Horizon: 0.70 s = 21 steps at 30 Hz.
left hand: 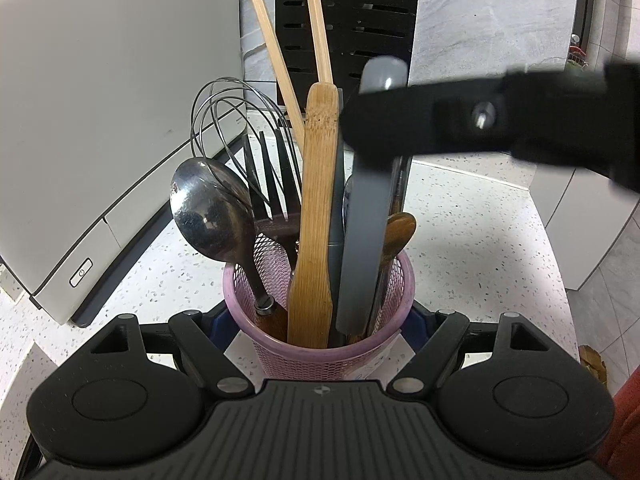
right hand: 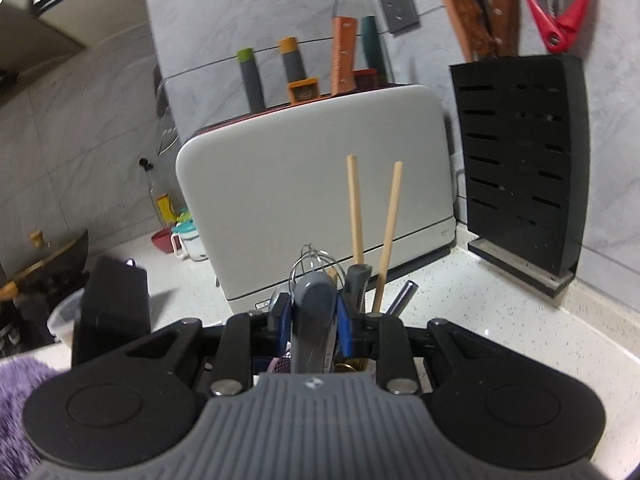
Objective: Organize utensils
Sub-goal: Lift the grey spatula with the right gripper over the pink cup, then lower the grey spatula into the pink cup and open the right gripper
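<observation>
left wrist view: a white appliance (left hand: 100, 120) fills the left side, a black knife block (left hand: 348, 20) stands behind, and a speckled counter (left hand: 480, 240) runs underneath.
holder: a pink mesh cup (left hand: 320, 344) stands on the counter, pinched at its sides by the left gripper (left hand: 320, 320), whose jaws are closed onto it.
contents: bamboo spatula (left hand: 316, 200), steel ladle (left hand: 208, 208), wire whisk (left hand: 228, 120), two chopsticks (left hand: 296, 40), all upright and crowded together.
grey utensil: a flat grey handle (left hand: 368, 220) stands in the right half of the cup, lower end inside, top above the rim.
right gripper: (right hand: 316, 320) narrowly parted jaws clamp the grey handle's upper part; in the left view it comes in from the right.
risk, tipping: the cup looks light and top-heavy; a sideways pull on the handle could topple it if the left grip slips on the mesh.
risk, snagging: the handle could catch the whisk wires or the spatula and drag them out.
risk, chopsticks: loose and tall, they may get knocked over.
</observation>
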Tool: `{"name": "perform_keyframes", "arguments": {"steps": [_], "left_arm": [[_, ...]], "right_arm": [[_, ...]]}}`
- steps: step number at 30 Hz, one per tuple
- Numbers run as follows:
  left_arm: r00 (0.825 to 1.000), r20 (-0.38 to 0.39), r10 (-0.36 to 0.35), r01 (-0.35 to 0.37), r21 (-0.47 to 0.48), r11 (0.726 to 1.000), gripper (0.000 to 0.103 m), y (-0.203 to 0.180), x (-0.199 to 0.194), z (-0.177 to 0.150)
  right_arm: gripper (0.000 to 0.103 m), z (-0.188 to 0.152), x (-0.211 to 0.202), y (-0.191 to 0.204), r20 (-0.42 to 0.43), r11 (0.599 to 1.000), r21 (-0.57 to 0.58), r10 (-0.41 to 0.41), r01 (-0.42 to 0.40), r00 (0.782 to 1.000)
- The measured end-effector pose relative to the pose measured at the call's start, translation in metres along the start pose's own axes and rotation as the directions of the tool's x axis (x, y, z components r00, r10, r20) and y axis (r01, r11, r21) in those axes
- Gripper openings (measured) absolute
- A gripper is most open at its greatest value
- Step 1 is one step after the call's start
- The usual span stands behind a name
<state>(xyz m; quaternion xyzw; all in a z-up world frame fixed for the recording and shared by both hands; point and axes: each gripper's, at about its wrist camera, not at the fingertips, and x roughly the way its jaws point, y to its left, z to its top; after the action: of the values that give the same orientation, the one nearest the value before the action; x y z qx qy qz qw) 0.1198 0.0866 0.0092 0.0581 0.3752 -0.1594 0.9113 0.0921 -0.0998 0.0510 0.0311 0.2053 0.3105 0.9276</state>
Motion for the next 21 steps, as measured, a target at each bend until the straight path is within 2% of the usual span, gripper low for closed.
{"name": "perform_keyframes", "arguments": {"steps": [11,21], "left_arm": [[1.0,0.0,0.001,-0.001,0.0,1.0,0.092,0.0,0.0,0.0],[1.0,0.001,-0.005,0.005,0.006,1.0,0.092,0.001,-0.001,-0.001]], "right_arm": [[0.022,-0.012,0.015,-0.006,-0.104,1.0,-0.02,-0.002,0.0,0.995],[0.022,-0.005,0.012,-0.001,-0.188,1.0,-0.032,-0.006,0.0,0.982]]}}
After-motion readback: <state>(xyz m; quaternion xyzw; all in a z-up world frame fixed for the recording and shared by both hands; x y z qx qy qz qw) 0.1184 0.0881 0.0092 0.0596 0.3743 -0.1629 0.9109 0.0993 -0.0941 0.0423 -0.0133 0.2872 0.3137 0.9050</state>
